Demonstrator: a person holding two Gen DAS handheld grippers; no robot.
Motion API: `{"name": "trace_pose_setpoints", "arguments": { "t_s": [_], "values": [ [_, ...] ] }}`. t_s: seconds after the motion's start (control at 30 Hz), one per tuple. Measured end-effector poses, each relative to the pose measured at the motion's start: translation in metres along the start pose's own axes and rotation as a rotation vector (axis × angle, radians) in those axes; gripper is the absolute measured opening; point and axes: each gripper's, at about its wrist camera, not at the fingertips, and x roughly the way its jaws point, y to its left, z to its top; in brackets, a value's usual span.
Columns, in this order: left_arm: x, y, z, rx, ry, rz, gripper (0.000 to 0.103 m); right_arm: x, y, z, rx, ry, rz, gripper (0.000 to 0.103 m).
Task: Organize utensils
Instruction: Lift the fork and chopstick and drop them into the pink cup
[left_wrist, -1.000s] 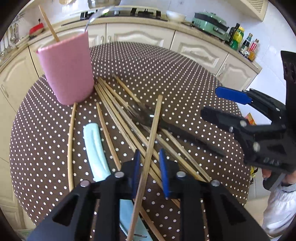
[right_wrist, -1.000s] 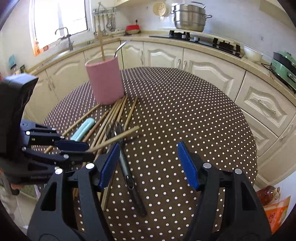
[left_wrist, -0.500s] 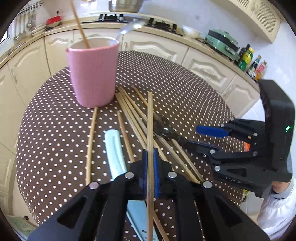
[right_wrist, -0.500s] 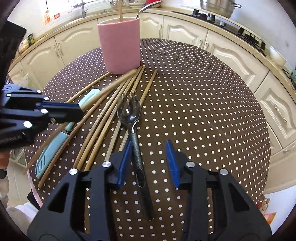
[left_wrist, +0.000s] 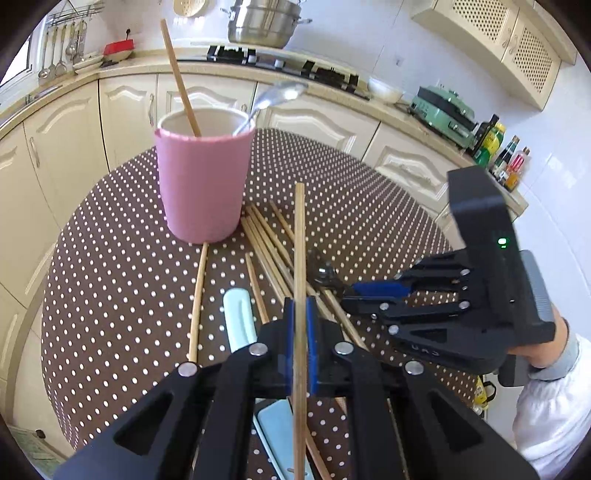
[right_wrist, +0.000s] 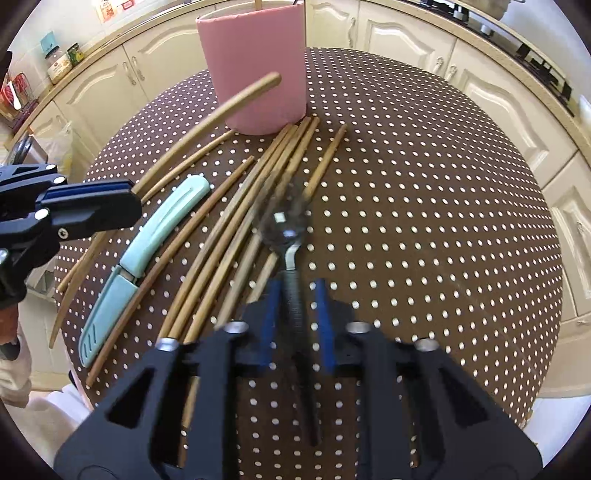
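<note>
Jaws closing around fork handle (right_wrist: 295, 299), chopstick (left_wrist: 300, 258) clamped.

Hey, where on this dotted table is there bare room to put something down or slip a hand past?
Free: the tablecloth right of the fork, out to the edge, and the strip left of the pink cup. Crowded: from the cup's base toward the grippers, where loose chopsticks and the teal knife lie.

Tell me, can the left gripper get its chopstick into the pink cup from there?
Probably yes. The left gripper is shut on the chopstick, the pink cup is open-topped, and nothing stands between; only one chopstick and a spoon sit inside.
</note>
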Motion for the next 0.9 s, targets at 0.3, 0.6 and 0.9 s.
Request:
{"name": "trace_pose_setpoints", "arguments": {
  "t_s": [0.3,0.6,0.9],
  "values": [
    [-0.038,0.003,0.005,-0.017,-0.19,-0.07,0.006,-0.031,-0.017,-0.002,0.094,-0.165,0.058,0.012],
    [-0.087,0.008,0.028,-0.056,-0.519,-0.107,0.006,-0.104,-0.013,0.011,0.129,-0.555,0.167,0.012],
    [-0.1,0.019,0.06,-0.082,-0.763,-0.069,0.006,-0.115,0.001,0.055,0.153,-0.79,0.24,0.012]
  ]
}}
